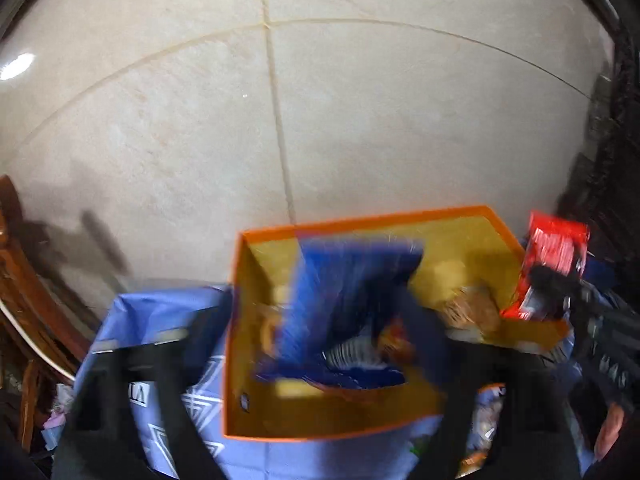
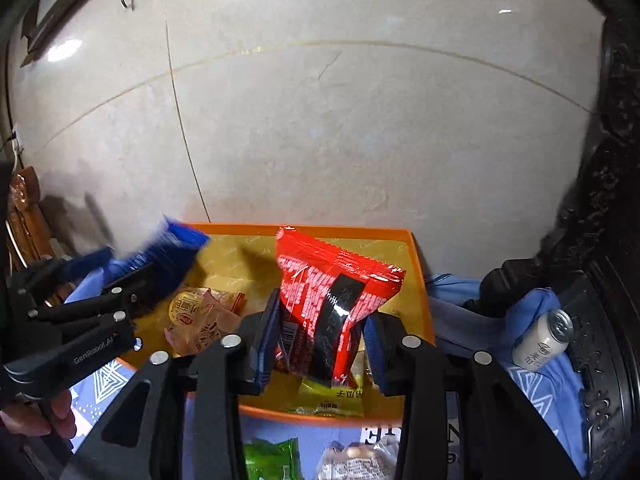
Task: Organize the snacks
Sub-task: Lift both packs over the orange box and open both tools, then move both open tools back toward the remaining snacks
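An orange box [image 1: 240, 320] with a yellow inside [image 2: 420, 280] stands on a blue cloth. My left gripper [image 1: 320, 312] is shut on a blue snack packet [image 1: 344, 280] and holds it over the box; in the right wrist view the left gripper [image 2: 132, 292] grips the packet [image 2: 176, 248] at the box's left edge. My right gripper [image 2: 320, 332] is shut on a red snack packet [image 2: 332, 292] above the box's near side; it also shows in the left wrist view [image 1: 556, 248]. A tan wrapped pastry [image 2: 200, 320] and a yellow packet [image 2: 332, 400] lie in the box.
A white drink can [image 2: 544, 338] lies on the blue cloth [image 2: 532, 392] at the right. A green packet [image 2: 272, 460] and a clear wrapped snack [image 2: 352, 464] lie in front of the box. Dark carved wood [image 2: 616, 200] stands at the right, a wooden chair [image 1: 24, 280] at the left.
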